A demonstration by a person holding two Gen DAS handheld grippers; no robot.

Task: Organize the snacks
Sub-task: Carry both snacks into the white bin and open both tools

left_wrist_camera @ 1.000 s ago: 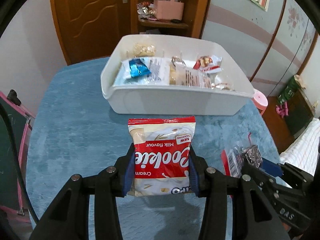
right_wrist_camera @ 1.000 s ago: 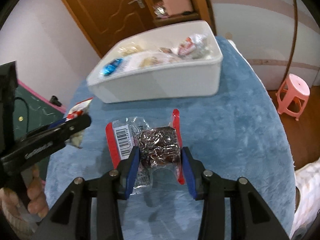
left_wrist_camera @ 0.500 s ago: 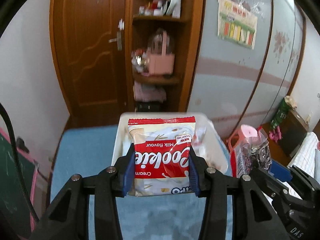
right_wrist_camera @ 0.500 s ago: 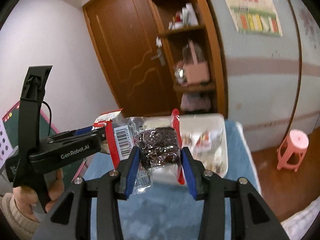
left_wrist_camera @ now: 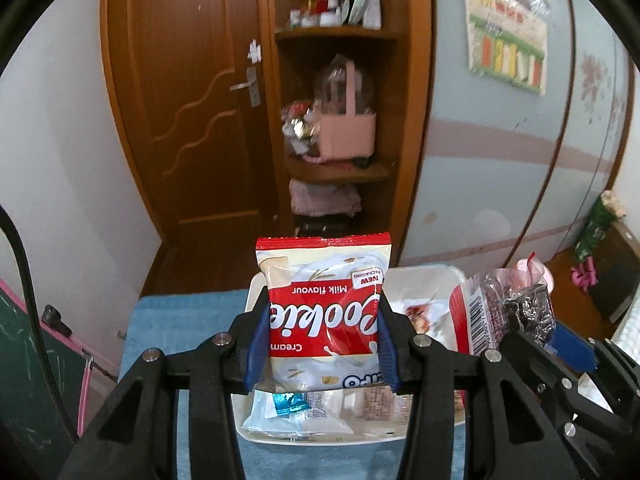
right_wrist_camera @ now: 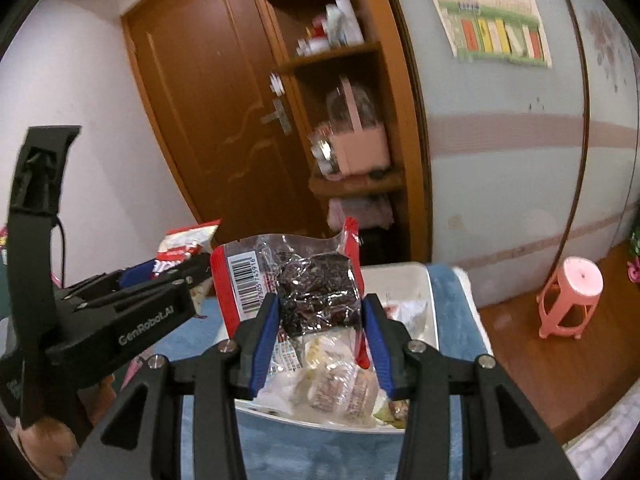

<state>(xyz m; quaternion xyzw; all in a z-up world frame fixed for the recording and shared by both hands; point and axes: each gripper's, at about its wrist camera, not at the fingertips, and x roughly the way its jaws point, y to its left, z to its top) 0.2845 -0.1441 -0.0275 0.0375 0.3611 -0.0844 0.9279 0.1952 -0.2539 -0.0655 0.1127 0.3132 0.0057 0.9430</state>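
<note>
both packets have come up off the blue tabletop [left_wrist_camera: 172, 320] since the earlier frame. left gripper [left_wrist_camera: 322, 340] pinches the cookie packet [left_wrist_camera: 324, 312]; right gripper [right_wrist_camera: 320, 336] pinches the dark snack packet [right_wrist_camera: 316, 296]. both hang over the white bin's [right_wrist_camera: 428, 300] near edge. risk: slick film slipping out, or the close-set grippers bumping. snacks already inside crowd the landing spot.
</note>
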